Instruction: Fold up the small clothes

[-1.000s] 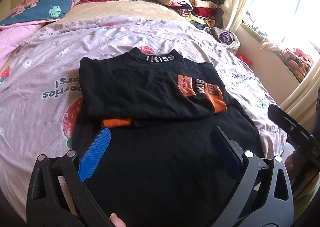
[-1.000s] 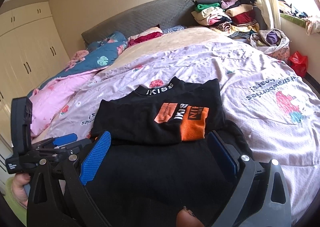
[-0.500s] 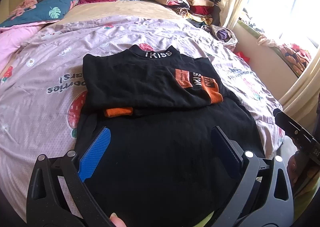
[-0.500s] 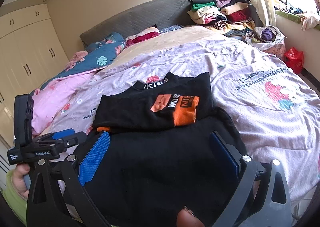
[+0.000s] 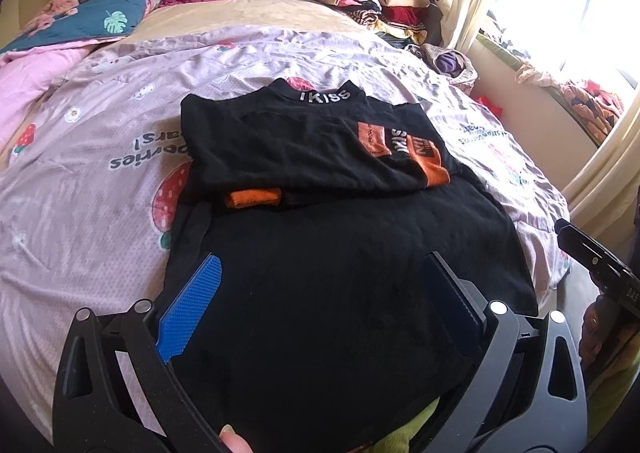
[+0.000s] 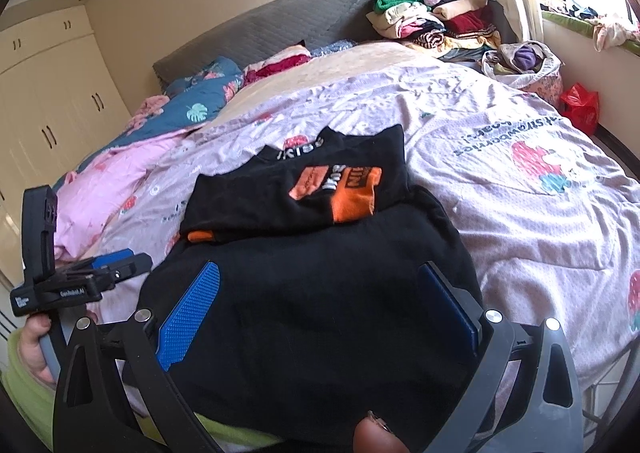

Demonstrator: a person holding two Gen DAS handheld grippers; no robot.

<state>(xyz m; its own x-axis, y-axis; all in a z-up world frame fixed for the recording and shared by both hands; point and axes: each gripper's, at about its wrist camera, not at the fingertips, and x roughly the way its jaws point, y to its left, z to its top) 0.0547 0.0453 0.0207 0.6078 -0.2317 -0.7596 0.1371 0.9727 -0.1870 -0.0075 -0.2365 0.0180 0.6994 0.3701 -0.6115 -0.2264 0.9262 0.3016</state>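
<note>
Left gripper [image 5: 320, 293] and right gripper [image 6: 316, 297]: fingers spread wide, holding nothing, above the black garment [image 5: 340, 293] on the bed [image 5: 80, 181]; upper portion folded down

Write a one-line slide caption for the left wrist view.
Open left gripper poised over a partly folded black shirt on a pink strawberry-print bedspread.

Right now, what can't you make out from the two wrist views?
- Near hem of the black shirt: left wrist view, cut off by the bottom edge and gripper frame.
- Right gripper contact with the shirt: black on black, unclear.
- Orange print wording: right wrist view, folded over and too small.
- Left gripper: same doubt about contact.
</note>
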